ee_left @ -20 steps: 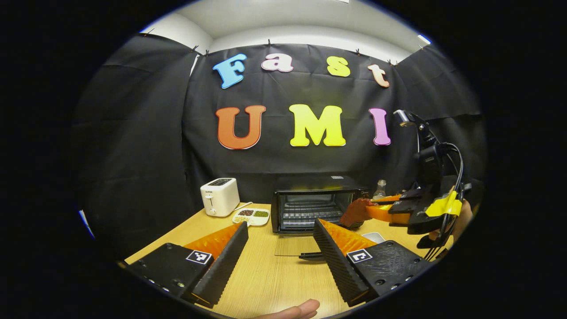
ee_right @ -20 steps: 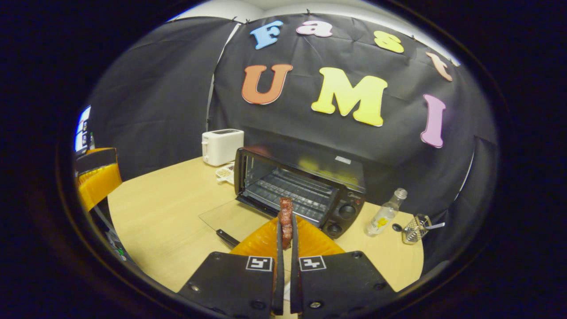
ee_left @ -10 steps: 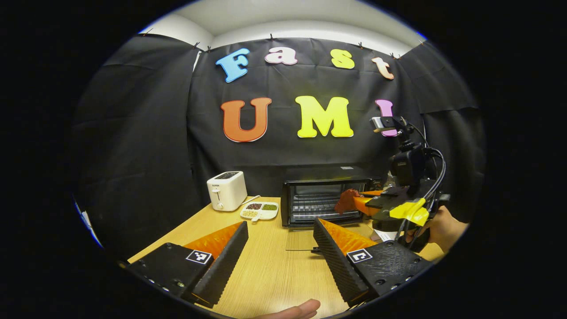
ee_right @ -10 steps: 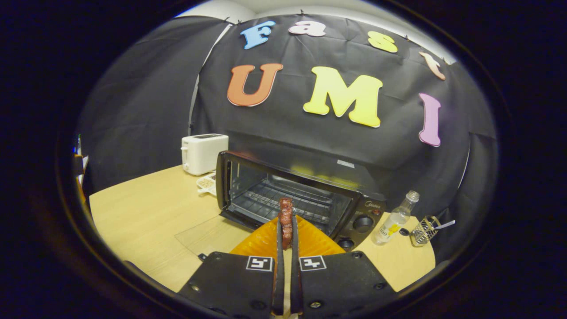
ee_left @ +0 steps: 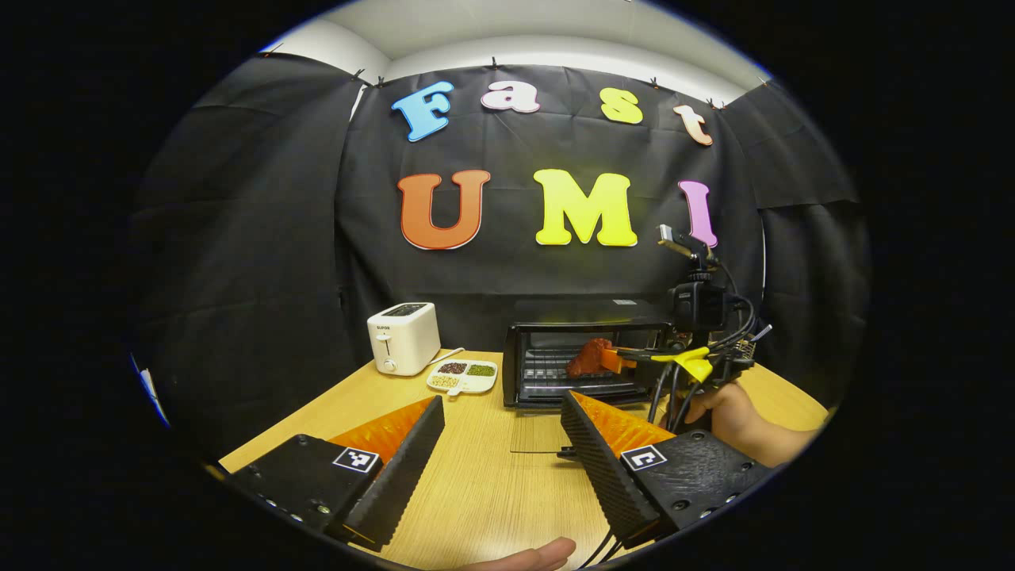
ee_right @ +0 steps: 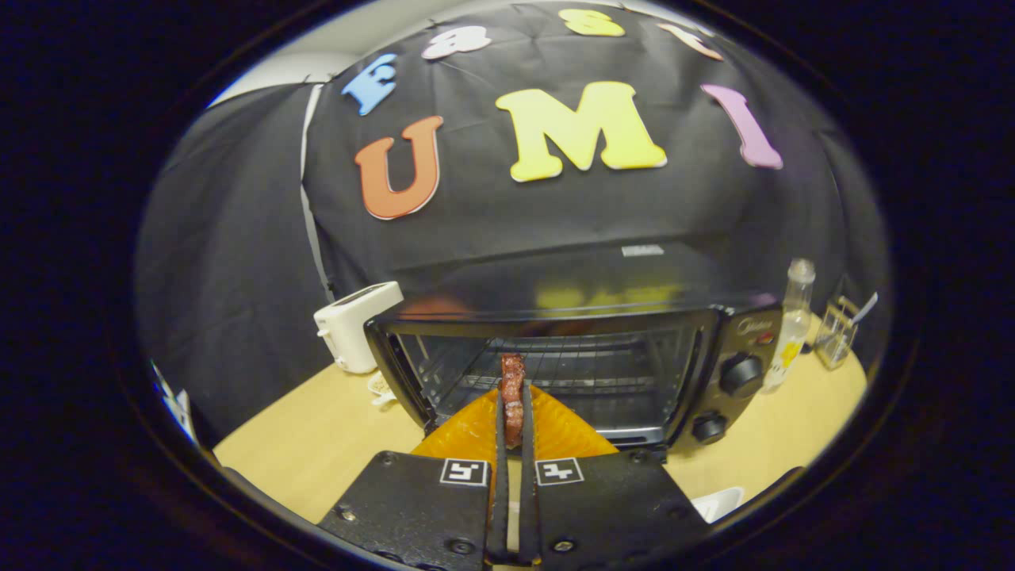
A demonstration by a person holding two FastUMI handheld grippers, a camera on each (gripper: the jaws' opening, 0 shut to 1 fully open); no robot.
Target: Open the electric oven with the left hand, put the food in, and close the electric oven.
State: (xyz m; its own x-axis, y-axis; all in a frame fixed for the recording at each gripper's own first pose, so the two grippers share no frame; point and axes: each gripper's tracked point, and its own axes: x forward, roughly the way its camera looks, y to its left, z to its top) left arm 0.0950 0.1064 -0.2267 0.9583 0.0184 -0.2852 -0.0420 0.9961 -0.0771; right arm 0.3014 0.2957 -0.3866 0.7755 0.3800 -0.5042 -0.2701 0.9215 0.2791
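Wooden table [ee_left: 492, 492], open oven [ee_right: 555, 357]; right gripper [ee_right: 513, 412] fingers clamping meat [ee_right: 513, 381], left gripper [ee_left: 499, 452] fingers spread empty

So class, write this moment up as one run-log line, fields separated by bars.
black electric oven: door open | right tool: shut on reddish-brown piece of meat, at oven mouth | left tool: open, over wooden table
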